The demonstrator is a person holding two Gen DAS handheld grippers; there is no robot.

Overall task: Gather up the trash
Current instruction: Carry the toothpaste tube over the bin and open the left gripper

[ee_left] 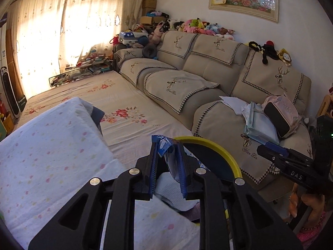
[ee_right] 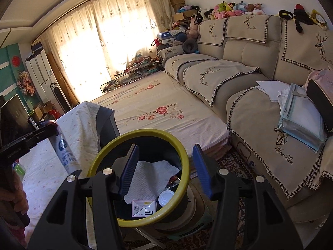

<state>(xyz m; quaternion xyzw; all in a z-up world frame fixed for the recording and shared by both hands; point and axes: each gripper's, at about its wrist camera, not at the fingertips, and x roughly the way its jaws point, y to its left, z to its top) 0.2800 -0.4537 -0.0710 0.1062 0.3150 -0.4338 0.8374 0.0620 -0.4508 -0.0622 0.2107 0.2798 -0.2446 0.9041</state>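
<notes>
My left gripper (ee_left: pixel 166 145) is shut on a crumpled blue and white plastic wrapper (ee_left: pixel 172 162), held just left of the yellow-rimmed dark bin (ee_left: pixel 218 148). In the right wrist view that wrapper (ee_right: pixel 64 152) hangs from the left gripper (ee_right: pixel 52 129) beside the bin's rim (ee_right: pixel 145 131). My right gripper (ee_right: pixel 166 148) stands open above the bin's mouth, with nothing between its blue pads. Inside the bin lie a white paper towel (ee_right: pixel 149 177), a small pink and white box (ee_right: pixel 143 207) and a white round lid (ee_right: pixel 165 198). The right gripper (ee_left: pixel 268 148) shows at the right edge of the left wrist view.
A table under a white spotted cloth (ee_left: pixel 52 156) stands left of the bin. Behind it lies a floral-covered platform (ee_right: pixel 162 104) and a beige sofa (ee_right: pixel 249 48) with papers (ee_right: pixel 270 89), a blue pouch (ee_right: pixel 301 116) and a pink bag (ee_left: pixel 281 112). A patterned rug (ee_right: pixel 233 162) covers the floor.
</notes>
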